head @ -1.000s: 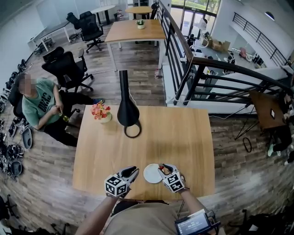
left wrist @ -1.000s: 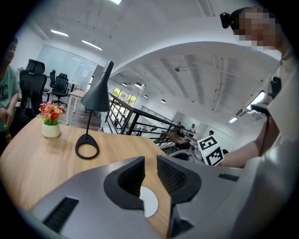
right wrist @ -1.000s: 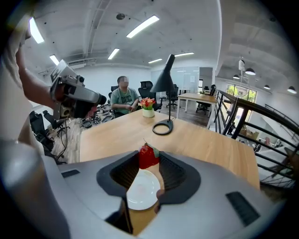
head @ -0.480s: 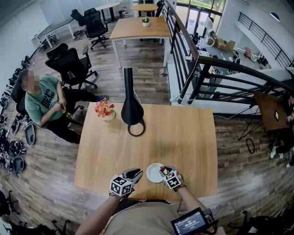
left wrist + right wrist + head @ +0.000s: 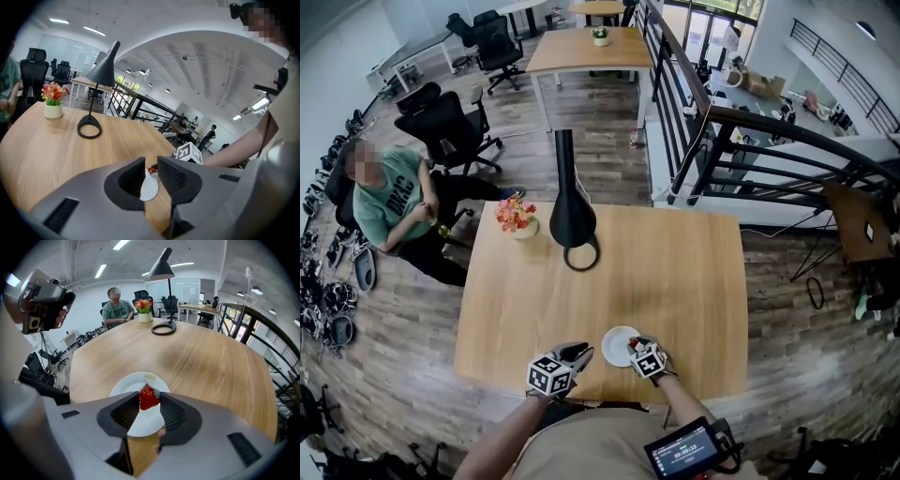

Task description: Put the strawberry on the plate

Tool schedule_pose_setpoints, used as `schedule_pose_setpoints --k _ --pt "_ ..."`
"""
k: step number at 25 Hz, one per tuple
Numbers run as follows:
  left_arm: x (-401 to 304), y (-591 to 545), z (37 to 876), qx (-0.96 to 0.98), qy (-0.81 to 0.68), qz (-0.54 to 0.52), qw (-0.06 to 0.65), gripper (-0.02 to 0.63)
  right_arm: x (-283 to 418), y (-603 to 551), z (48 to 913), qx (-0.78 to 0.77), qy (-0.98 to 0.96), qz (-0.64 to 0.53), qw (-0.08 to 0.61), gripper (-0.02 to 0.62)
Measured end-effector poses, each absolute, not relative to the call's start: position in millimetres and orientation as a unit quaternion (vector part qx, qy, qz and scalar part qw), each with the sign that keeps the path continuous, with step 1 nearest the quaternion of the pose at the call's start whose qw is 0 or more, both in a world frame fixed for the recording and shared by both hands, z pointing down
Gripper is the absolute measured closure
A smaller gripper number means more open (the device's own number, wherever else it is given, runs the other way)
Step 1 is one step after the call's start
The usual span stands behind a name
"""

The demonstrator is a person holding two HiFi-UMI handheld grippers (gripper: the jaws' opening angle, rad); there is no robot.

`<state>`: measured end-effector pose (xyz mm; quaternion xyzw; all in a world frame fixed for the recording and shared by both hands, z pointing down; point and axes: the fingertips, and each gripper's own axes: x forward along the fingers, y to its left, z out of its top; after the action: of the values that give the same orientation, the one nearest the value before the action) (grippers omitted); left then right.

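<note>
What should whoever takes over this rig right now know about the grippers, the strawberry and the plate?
Right gripper: shut on the strawberry, held over the white plate; contact with the plate cannot be told.
Left gripper: jaws apart, empty, just left of the plate.
Plate: near the front edge of the table.
Done: strawberry gripped and over the plate.
Left: set it down, open the jaws, pull away.

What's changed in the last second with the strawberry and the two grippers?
The right gripper, shut on the strawberry, has sunk toward the plate; the left gripper dipped slightly, empty. Nothing was grasped or released. The plate, lamp and flower pot stayed put.
</note>
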<state>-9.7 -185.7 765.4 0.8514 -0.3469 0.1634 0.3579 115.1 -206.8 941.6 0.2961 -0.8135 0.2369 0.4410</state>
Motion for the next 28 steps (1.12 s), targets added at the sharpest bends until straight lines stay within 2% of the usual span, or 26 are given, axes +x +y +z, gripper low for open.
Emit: schedule_pose_setpoints --k 17,21,23,28 --pt "-19 -169 770 0.844 -0.353 0.168 0.366 0.543 104 -194 963 0.282 -0.812 0.228 0.457 0.46" --pt "-22 -171 764 0.845 -0.357 0.155 0.366 0.543 106 -200 941 0.301 -0.826 0.228 0.419 0.459" --pt "-25 -174 759 0.846 -0.361 0.145 0.365 0.543 106 -209 925 0.321 -0.838 0.226 0.38 0.413" --pt "-32 -187 737 0.849 -0.374 0.104 0.36 0.543 111 -241 858 0.382 -0.854 0.203 0.287 0.413"
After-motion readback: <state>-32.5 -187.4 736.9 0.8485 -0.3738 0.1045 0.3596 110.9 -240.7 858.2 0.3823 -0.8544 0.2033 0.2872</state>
